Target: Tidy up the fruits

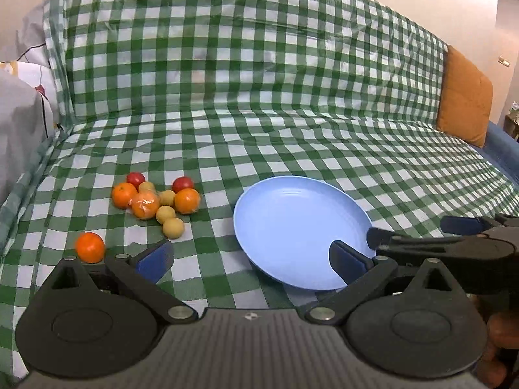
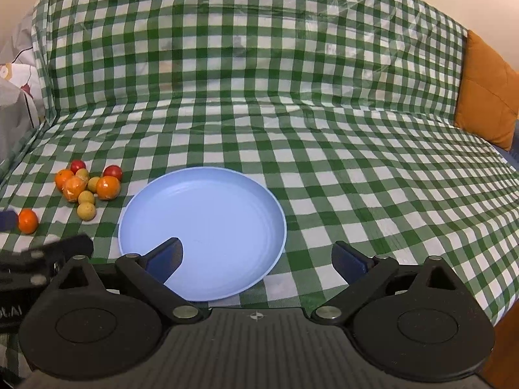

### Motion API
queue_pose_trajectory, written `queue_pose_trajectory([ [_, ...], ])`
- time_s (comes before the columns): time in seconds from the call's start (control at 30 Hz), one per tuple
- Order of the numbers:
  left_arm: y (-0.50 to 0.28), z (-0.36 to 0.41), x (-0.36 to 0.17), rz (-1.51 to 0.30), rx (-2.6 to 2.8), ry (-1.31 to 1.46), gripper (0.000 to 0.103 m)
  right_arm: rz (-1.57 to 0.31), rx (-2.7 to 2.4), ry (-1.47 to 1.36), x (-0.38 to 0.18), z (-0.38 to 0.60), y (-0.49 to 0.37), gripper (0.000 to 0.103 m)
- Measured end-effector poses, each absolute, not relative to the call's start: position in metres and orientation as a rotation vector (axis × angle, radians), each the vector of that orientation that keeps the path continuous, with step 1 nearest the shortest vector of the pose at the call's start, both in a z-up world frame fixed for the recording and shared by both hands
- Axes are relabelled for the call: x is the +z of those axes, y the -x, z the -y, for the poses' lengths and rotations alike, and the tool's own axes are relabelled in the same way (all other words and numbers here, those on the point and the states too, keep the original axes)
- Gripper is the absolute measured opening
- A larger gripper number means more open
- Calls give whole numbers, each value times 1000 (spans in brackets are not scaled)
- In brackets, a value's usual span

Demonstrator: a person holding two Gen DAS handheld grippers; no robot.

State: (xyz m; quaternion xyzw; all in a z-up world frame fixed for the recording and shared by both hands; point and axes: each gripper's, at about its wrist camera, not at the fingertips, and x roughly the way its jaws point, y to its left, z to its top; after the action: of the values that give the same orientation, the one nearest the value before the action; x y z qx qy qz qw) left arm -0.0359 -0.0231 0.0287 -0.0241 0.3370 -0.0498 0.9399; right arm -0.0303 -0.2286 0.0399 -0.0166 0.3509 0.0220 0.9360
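An empty light-blue plate point(image 1: 292, 227) point(image 2: 207, 223) lies on the green checked cloth. To its left sits a cluster of fruit point(image 1: 155, 201) point(image 2: 87, 188): oranges, red tomatoes and small yellow fruits. One orange point(image 1: 90, 247) point(image 2: 27, 221) lies apart, nearer the front. My left gripper point(image 1: 249, 261) is open, its left finger close to the lone orange and its right finger over the plate's near edge. My right gripper point(image 2: 259, 259) is open with its left finger over the plate and nothing between the fingers. It also shows at the right of the left wrist view as the right gripper point(image 1: 421, 230).
The checked cloth point(image 1: 259, 81) drapes a sofa seat and backrest. An orange cushion point(image 1: 464, 97) point(image 2: 486, 90) stands at the right end. Grey patterned fabric point(image 1: 22, 113) lies at the left. The seat's front edge drops off at the right.
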Motion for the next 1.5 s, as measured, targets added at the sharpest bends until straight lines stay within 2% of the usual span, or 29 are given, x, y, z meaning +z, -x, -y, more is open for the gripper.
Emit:
queue_pose_trajectory([
  [0.53,25,19,29,-752,-81,8,103,-674,13,13,39,230,30,95],
  [0.6,23,17,29,-765,-74,19,103,-679,5,8,39,231,30,87],
  [0.7,21,13,32,-778,-79,41,103,-692,12,-6,38,231,28,81],
  [0.93,31,0,46,-740,-142,44,102,-694,52,-3,40,220,27,75],
  [1.0,29,-2,54,-735,-182,7,101,-687,55,-12,42,217,27,68],
  [1.03,29,-4,60,-718,-206,-20,95,-684,63,-25,43,216,26,66],
  [1.07,27,-7,65,-705,-219,-51,84,-681,72,-38,44,215,26,61],
  [1.1,25,-11,69,-696,-225,-78,77,-680,85,-56,46,213,25,55],
  [1.17,18,-26,73,-687,-223,-88,44,-672,114,-96,49,210,25,48],
  [1.2,15,-36,72,-687,-219,-67,35,-665,127,-109,50,207,25,44],
  [1.23,12,-50,66,-689,-208,-28,22,-657,141,-116,51,204,26,42],
  [1.3,2,-75,49,-768,-116,52,20,-640,177,-124,54,194,25,37],
  [1.5,-21,-133,21,-954,94,271,21,-641,294,-121,42,157,22,37],
])
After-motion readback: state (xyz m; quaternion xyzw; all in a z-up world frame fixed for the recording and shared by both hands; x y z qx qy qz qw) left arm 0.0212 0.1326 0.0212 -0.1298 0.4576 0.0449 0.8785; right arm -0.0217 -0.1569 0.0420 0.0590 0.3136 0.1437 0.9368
